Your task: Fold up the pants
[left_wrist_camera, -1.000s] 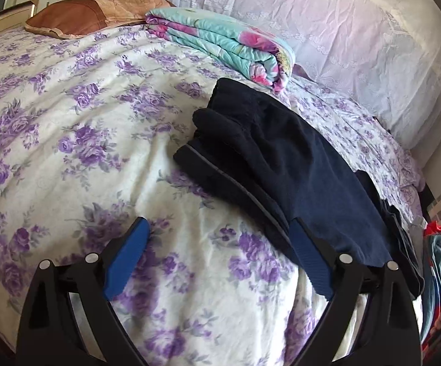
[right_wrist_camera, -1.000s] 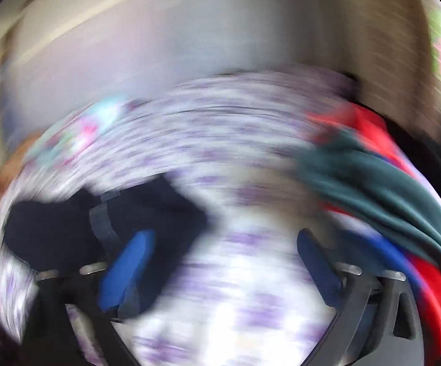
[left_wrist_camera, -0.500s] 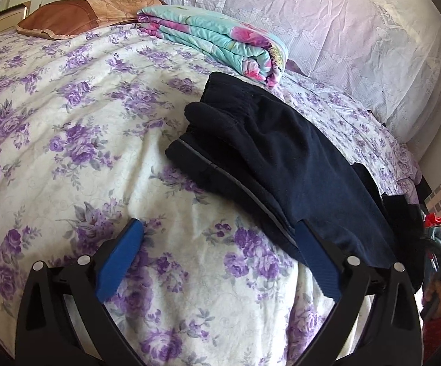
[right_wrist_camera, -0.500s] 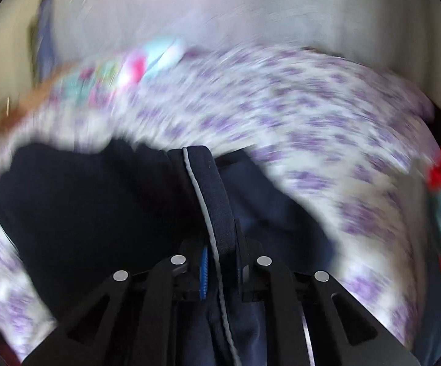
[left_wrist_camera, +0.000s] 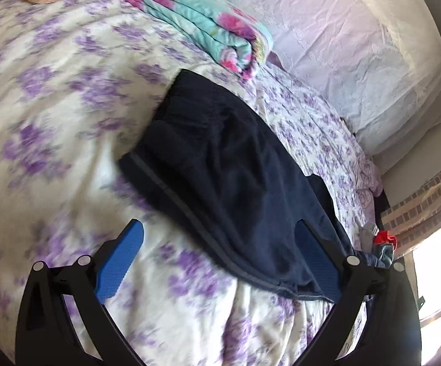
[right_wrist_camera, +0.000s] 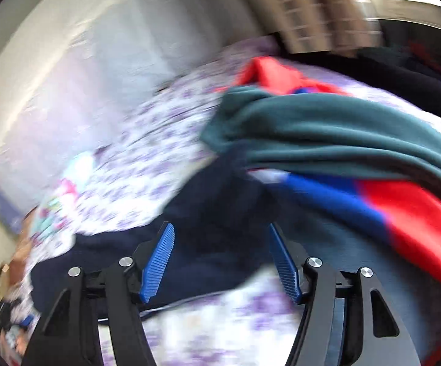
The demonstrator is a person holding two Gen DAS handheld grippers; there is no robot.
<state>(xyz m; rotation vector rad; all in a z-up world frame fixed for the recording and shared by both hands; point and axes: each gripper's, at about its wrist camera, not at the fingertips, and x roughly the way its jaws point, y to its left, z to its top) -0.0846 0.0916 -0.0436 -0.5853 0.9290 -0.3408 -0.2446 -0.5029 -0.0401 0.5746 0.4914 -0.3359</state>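
Dark navy pants (left_wrist_camera: pixel 229 177) lie folded on a purple-flowered bedspread (left_wrist_camera: pixel 52 128). The left gripper (left_wrist_camera: pixel 217 262) hovers spread wide over their near edge. The right gripper (right_wrist_camera: pixel 220 259), also spread, holds nothing above the pants' other end, beside a heap of clothes (right_wrist_camera: pixel 342 140).

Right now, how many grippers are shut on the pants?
0. The left gripper is open, its right finger by the navy pants. The right gripper is open over the same fabric, though blur hides whether it touches.
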